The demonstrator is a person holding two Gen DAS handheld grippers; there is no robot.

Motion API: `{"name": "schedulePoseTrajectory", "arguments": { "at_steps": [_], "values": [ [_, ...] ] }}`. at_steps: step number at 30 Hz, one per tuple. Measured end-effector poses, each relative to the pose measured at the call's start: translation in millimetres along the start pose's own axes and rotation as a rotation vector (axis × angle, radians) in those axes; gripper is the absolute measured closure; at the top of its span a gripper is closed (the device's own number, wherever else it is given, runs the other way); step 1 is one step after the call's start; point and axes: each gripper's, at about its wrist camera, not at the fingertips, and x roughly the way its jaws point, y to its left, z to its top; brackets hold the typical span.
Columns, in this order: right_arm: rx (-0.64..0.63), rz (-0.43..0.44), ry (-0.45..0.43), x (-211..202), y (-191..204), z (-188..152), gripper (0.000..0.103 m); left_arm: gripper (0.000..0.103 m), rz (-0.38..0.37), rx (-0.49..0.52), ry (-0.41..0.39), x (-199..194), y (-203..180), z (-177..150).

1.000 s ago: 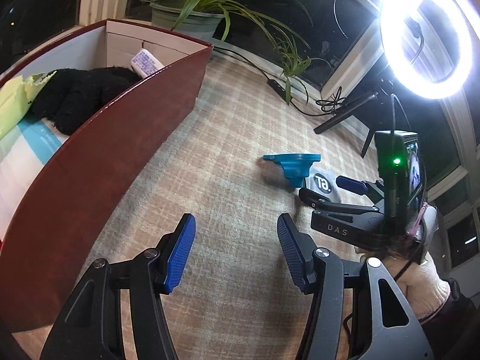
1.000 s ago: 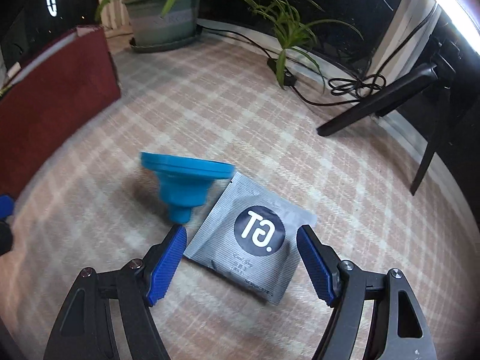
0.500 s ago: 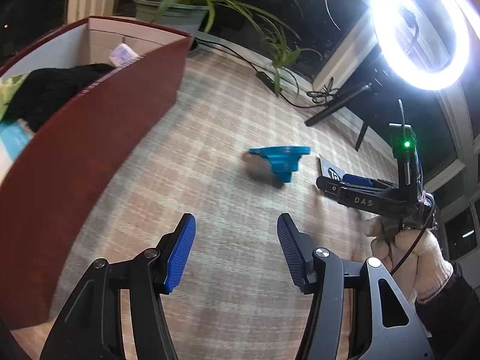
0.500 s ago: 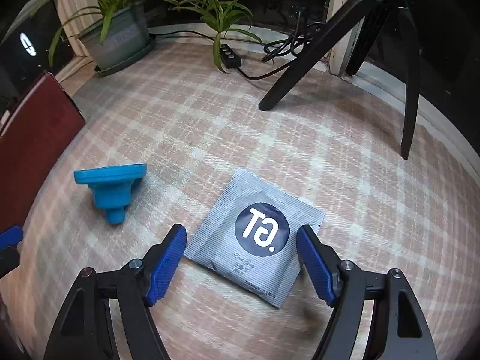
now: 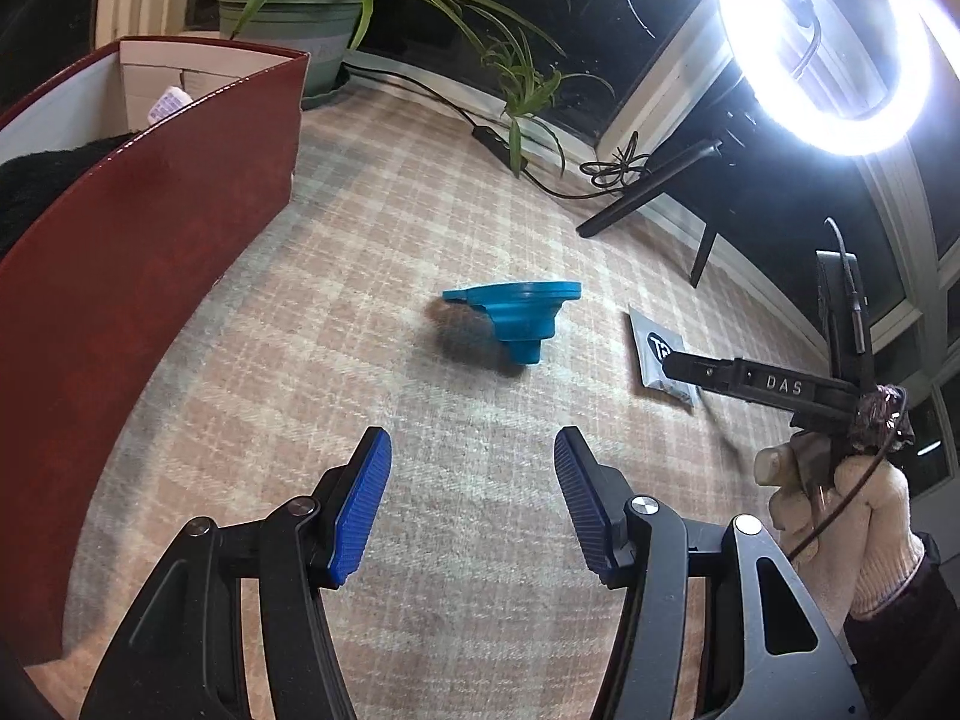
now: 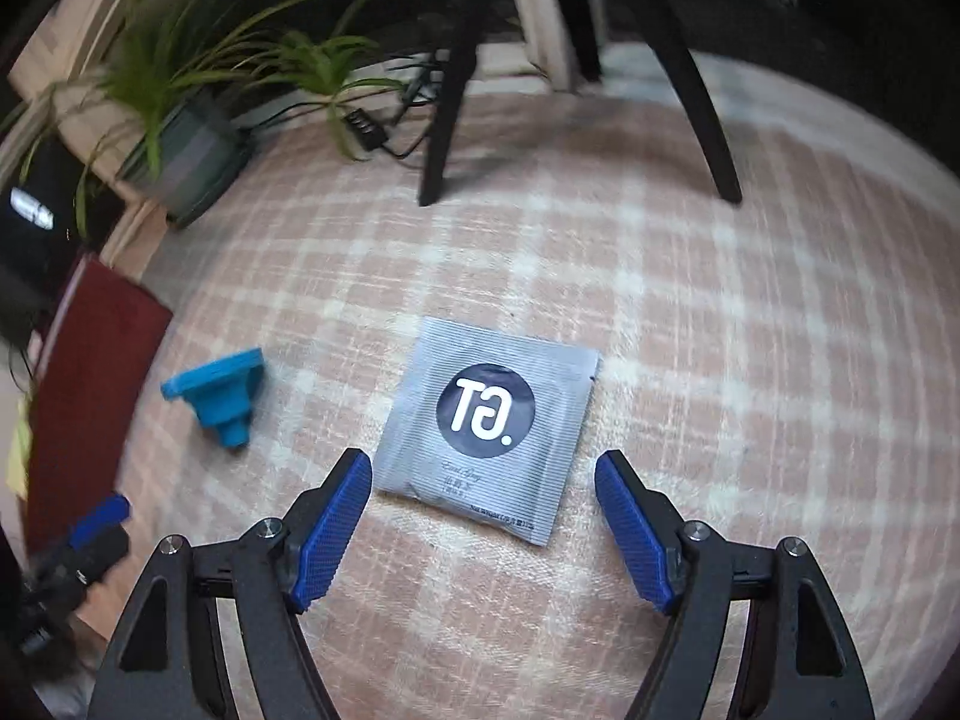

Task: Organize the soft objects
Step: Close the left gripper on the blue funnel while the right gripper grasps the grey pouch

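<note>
Sachet [image 6: 486, 426]: grey, flat, dark round logo, lying on the checked cloth [image 6: 690, 330] between and just ahead of the right tongs [image 6: 480, 531]. Right tongs wide, holding nothing, blue pads [image 6: 329, 531] set to either side of the near edge without touching. Left tongs [image 5: 474, 504] half open, also holding nothing, hovering over bare cloth short of the blue funnel [image 5: 521, 317].

Step in hand, by the look of it: picking up the sachet to carry it to the red box [image 5: 138, 276] at the left, where a black woolly thing [image 5: 36, 192] lies already.

To do it well:
- Lower until both pad tips meet the cloth, one at each side edge of the sachet, not on top of it.
- Close slowly, so the thin packet bows upward between the pads rather than sliding away.
- Grip low on the pads; too high risks a weak hold on a flimsy edge.
- Watch the cloth: soft, likely to bunch and get pinched along with the packet.
- Lift straight before swinging left, clear of the funnel lying just beside.
- Keep the left tongs out of the path to the box.
</note>
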Motion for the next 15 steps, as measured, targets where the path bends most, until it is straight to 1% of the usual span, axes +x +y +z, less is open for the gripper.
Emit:
{"name": "schedulePoseTrajectory", "arguments": {
  "at_steps": [2, 7, 11, 15],
  "values": [
    [0.031, 0.026, 0.014, 2.5, -5.1, 1.9, 0.03, 0.047, -0.002, 0.004, 0.0, -0.1, -0.4, 0.3],
    [0.028, 0.029, 0.012, 6.5, -0.3, 8.4, 0.029, 0.047, -0.003, 0.002, 0.005, 1.9, 1.5, 0.3],
    [-0.026, 0.022, 0.012, 14.8, 15.9, 17.2, 0.028, 0.047, -0.001, -0.001, 0.006, 6.2, 0.2, 1.6],
    [-0.143, -0.032, 0.0, 23.5, 38.1, 17.5, 0.028, 0.047, -0.005, -0.006, -0.005, 11.6, -4.0, 4.6]
  ]
}}
